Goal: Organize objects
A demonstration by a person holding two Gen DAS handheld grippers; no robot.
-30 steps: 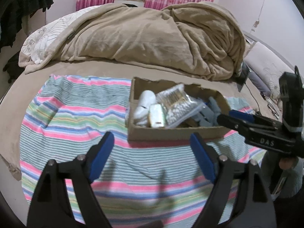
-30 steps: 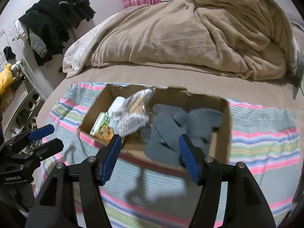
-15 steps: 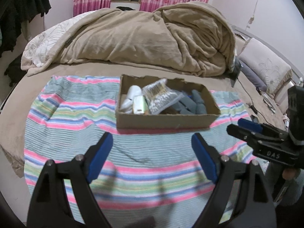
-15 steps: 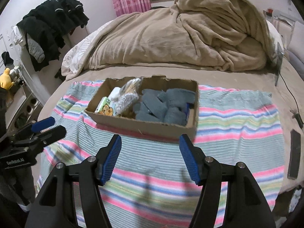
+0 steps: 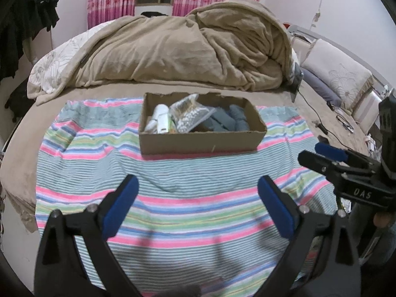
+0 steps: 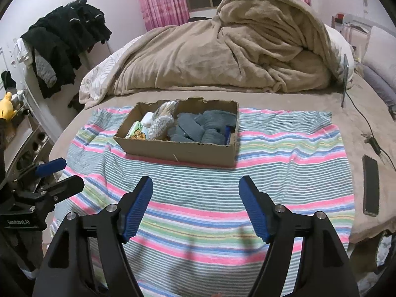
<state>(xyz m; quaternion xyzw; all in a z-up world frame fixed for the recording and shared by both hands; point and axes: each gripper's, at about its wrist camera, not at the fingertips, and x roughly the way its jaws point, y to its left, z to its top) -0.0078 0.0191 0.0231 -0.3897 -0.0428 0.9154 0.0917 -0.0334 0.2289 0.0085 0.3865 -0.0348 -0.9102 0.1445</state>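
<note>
Both grippers sit further back from the cardboard box [image 5: 201, 133] than a sec ago, when the box filled most of each view; now there's a wide stretch of striped towel [image 5: 173, 180] btwn the blue pads and the box front. The left gripper [image 5: 198, 198] and right gripper [image 6: 195, 203] have both just been opening their jaws, nothing btwn them, nothing held, left one spread really wide, right a bit less. Looks like the sorting is basically done imo: everything's in the box and the towel around it is bare. Box is plain brown corrugated, low walls, ragged torn rim at the back, sitting flat mid-towel on the bed. Inside from left: a small printed carton [image 6: 137, 133], white plastic bottle-ish things [image 5: 160, 118], a crinkly clear bag of cotton swabs [image 5: 190, 113], then soft grey knit socks [image 6: 200, 128] piled on the right side w/ something blue wedged by the wall. Towel is thin terry, pink/green/blue stripes, a few wrinkles. Plush tan blanket [image 5: 185, 47] heaped behind, dark phone [image 6: 370, 188] lying off to the right edge.
</note>
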